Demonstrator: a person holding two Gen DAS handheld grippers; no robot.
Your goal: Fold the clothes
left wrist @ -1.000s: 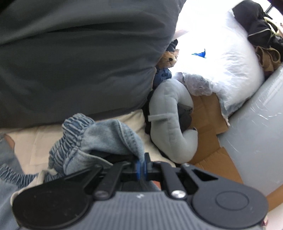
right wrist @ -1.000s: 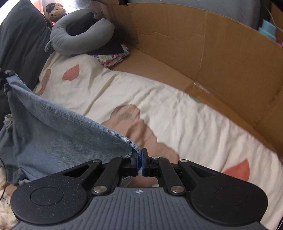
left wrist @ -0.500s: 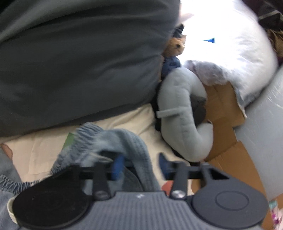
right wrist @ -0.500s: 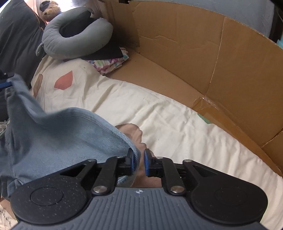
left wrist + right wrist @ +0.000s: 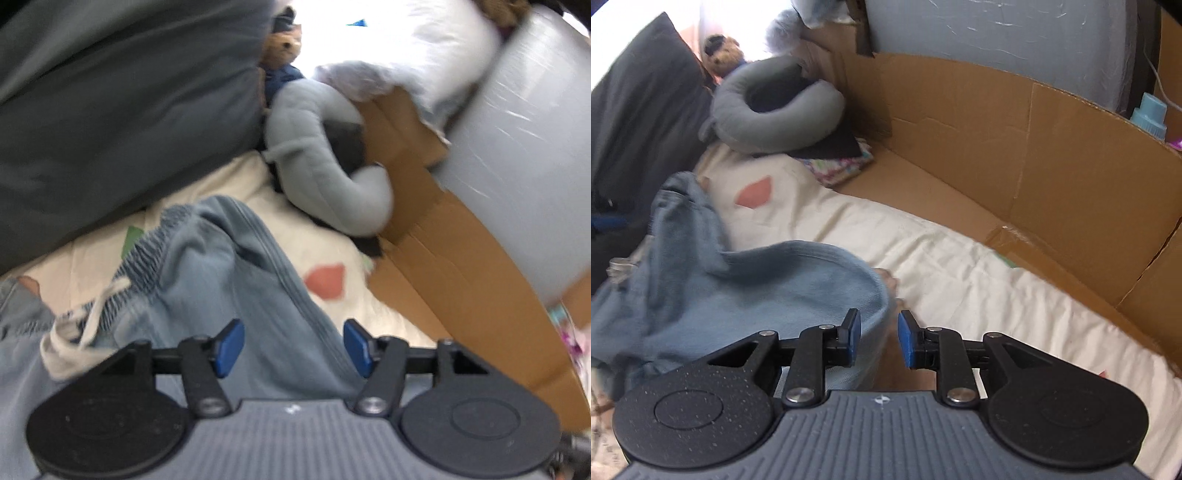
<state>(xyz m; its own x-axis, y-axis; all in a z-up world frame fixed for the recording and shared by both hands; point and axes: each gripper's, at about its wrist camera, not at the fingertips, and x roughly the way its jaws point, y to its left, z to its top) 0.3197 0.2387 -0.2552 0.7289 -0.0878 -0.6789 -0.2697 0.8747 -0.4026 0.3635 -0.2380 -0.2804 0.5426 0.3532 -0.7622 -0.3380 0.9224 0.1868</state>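
Your left gripper (image 5: 293,345) is spread wide, released. Your right gripper (image 5: 879,341) is parted, gripping nothing. The light-blue denim garment (image 5: 236,295) lies crumpled on the cream printed bedsheet (image 5: 960,266); grey U-shaped pillow (image 5: 775,110) at 11 o'clock.

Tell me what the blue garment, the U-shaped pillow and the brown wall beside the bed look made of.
Blue garment: light-wash denim or denim-look cotton, matte, with stitched seams and a ribbed elastic waistband.
U-shaped pillow: grey fleece or jersey over soft stuffing, probably; matte, plump, seamed.
Brown wall: corrugated cardboard, dull, with creases, fold lines and torn edges.
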